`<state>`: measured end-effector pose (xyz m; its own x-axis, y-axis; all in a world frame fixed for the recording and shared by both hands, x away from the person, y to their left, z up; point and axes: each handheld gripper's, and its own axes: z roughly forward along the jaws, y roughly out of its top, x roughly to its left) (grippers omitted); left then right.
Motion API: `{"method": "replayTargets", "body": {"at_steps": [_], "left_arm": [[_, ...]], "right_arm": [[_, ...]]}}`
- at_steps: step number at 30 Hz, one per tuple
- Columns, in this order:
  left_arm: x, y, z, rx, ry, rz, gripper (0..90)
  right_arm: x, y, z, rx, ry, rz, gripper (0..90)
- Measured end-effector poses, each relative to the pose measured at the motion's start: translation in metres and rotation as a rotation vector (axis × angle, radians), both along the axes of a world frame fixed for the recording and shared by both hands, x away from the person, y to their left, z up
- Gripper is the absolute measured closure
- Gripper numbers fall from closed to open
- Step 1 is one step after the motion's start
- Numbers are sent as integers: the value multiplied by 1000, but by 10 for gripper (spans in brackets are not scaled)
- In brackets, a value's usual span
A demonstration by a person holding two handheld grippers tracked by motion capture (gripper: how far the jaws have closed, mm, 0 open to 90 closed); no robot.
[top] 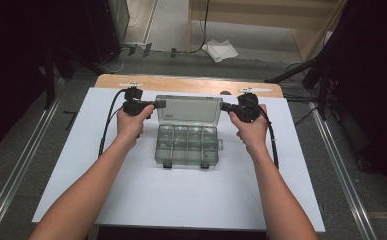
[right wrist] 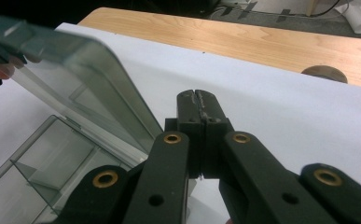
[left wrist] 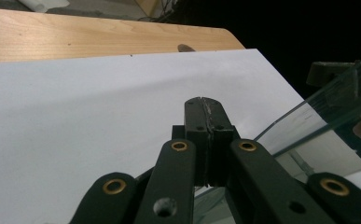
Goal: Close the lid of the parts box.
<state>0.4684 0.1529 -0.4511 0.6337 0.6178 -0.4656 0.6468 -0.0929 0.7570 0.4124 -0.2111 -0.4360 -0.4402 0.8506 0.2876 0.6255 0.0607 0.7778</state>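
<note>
clear plastic compartment box (top: 187, 144) mid white mat (top: 56, 165), long axis left-right, latches toward person | lid (top: 188, 110) open, tilted back; label unreadable | left gripper (top: 158, 104) jaws closed at lid's left edge | right gripper (top: 224, 106) jaws closed at right edge, grip unclear

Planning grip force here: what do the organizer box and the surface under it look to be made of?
Organizer box: likely hard, glossy plastic, clear with a grey tint; dividers show through it, and the raised lid reflects light. White sheet: matte, possibly paper or board, over a wooden tabletop with visible grain.
</note>
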Motion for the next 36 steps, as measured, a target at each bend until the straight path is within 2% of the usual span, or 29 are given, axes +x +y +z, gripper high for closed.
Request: {"method": "replayTargets", "body": {"at_steps": [6,13,16,19,24,29,30,33,36], "left_arm": [[-10,0,1,-14,-19,0,895],[-21,1,3,16,-51,-8,895],[-26,1,4,16,-58,-12,895],[-30,1,5,37,-75,-24,895],[-39,2,3,43,-92,-20,895],[-48,2,2,56,-106,-43,894],[-49,2,2,61,-112,-47,895],[-55,1,1,87,-132,-52,894],[-59,1,-1,88,-134,-54,894]], "right_arm": [[-4,3,4,5,-6,22,900],[-11,10,4,-2,-25,51,900],[-16,12,3,2,-27,67,900],[-21,13,2,1,-35,71,900],[-31,14,-1,-7,-45,90,900],[-42,16,-3,-31,-57,103,900],[-43,16,-5,-41,-71,109,900],[-49,16,-8,-33,-76,124,900],[-55,17,-10,-36,-85,131,900]]}}
